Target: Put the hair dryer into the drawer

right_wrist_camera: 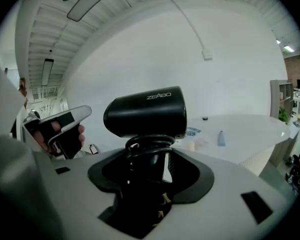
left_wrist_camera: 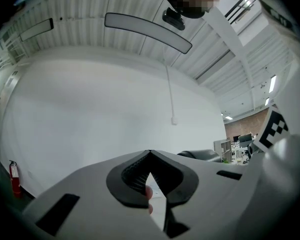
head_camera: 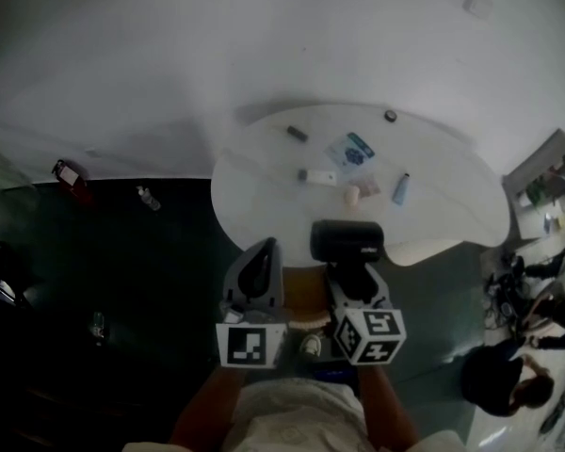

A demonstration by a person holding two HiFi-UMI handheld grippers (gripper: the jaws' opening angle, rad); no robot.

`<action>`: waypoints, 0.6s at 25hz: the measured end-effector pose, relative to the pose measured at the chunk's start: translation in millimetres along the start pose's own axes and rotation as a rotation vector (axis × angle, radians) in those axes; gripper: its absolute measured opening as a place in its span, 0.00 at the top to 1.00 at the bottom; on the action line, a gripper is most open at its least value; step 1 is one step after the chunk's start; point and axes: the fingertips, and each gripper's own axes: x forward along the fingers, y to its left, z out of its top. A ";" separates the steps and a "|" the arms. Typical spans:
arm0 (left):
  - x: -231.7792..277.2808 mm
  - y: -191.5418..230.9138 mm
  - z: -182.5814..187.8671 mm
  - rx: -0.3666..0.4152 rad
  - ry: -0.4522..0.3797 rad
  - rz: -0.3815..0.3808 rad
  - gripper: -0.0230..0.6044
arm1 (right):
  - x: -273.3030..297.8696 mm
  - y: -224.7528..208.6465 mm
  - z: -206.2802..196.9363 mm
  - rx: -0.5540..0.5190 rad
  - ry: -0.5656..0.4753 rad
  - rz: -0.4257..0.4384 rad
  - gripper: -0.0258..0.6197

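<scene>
Black plastic: the hair dryer [head_camera: 347, 241] is off the desk [head_camera: 452, 205], carried in your right claw [head_camera: 352, 277].

- Right claw [right_wrist_camera: 150, 156]: jaws stand wide and are clamped on the dryer's handle. The black cord [right_wrist_camera: 149, 144] is wound round the handle just above the pads. The barrel [right_wrist_camera: 145, 111] sits crosswise above the jaws, with white lettering on its side.
- In the head view the dryer overlaps the desk's near edge, held in the air in front of your body.
- Left claw [head_camera: 264, 264]: just beside the right one and level with it. In the left gripper view its jaws [left_wrist_camera: 149, 156] meet at the tips and have nothing between them; one of your fingers [left_wrist_camera: 147, 193] shows through the gap lower down.
- Marker cubes: the left one [head_camera: 251, 344] and the right one [head_camera: 369, 335] sit close to your body.
- Desk: white, rounded, and set against a white wall [head_camera: 169, 55].
- On the desk, all well apart from the dryer: a blue packet [head_camera: 349, 150], a small blue tube [head_camera: 401, 188], a small dark round item [head_camera: 390, 116] near the far edge, and a few smaller bits too small to name.
- Floor [head_camera: 122, 281]: dark green. A red fire extinguisher [head_camera: 71, 175] is at the foot of the wall, far left.
- A shelf unit [head_camera: 546, 191] stands to the right of the desk.
</scene>
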 end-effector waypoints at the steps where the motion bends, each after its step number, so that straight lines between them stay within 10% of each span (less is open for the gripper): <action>1: -0.4 0.5 -0.1 0.003 -0.001 0.000 0.96 | 1.5 -0.2 -6.5 0.006 0.022 0.000 0.58; 15: -1.1 4.9 -16.0 -0.011 0.037 0.012 0.96 | 11.3 -1.5 -102.7 0.068 0.337 0.005 0.58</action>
